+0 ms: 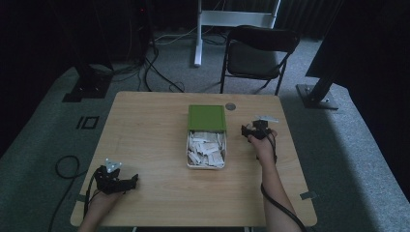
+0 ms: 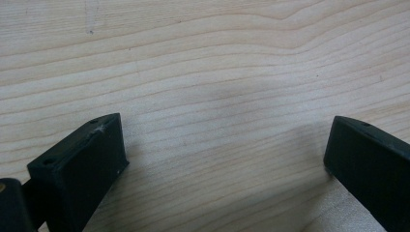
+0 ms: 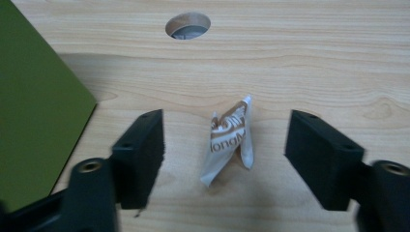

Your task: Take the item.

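Seemingly mid-sort, a person works two claws over a wooden surface [image 1: 145, 125] where a white box [image 1: 189, 164] of paper packets sits, its green lid [image 1: 207, 117] lying just beyond it. The right claw [image 3: 225, 154] stands released — its jaws spread wide on either side of a crumpled packet [image 3: 229, 140] printed in brown, which lies on the wood between them, touching neither. A round hole [image 3: 187, 25] marks the surface beyond. By the look of it, the step in hand is picking up that stray packet; the next move calls for lowering and closing squarely on thin paper. The left claw [image 2: 225, 164] — also released, holding nothing — rests well apart near the surface's front corner.
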`<state>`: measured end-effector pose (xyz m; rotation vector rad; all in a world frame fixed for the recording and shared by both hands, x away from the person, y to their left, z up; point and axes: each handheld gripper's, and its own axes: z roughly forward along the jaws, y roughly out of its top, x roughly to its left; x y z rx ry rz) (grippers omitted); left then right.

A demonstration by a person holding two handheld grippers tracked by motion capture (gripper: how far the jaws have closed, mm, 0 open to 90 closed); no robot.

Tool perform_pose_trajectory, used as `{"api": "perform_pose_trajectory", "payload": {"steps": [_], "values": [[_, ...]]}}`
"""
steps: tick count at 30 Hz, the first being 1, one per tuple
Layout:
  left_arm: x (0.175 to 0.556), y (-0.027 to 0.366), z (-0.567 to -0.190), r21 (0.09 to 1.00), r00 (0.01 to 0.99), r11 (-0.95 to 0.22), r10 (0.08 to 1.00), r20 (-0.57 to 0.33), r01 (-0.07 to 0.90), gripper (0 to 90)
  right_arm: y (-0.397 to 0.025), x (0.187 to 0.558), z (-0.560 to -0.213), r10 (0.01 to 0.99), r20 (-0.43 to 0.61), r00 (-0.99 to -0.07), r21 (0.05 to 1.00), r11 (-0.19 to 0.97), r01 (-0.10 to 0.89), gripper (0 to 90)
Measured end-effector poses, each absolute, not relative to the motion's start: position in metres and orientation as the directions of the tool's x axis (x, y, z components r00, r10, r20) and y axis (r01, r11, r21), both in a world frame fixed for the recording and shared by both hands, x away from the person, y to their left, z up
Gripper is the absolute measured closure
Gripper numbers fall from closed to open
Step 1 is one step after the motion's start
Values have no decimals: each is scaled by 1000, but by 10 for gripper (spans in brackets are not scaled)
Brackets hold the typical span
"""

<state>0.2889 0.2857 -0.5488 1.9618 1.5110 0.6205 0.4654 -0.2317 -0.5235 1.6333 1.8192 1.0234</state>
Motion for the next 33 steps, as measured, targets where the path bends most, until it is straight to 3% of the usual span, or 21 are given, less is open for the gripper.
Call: {"api": "perform_pose_trajectory", "payload": {"steps": [1,9,33], "values": [[289,286,-549,690,250,-190,968,13,698,19,-232,463,-525,976,134,-169,788,-2,615,193],[289,286,-549,690,250,-190,968,14,698,19,-236,440,-528,966,160,-201,782,0,623,135],[289,286,-549,692,250,-189,968,13,697,19,-273,367,-531,983,96,-158,808,16,590,134]]}}
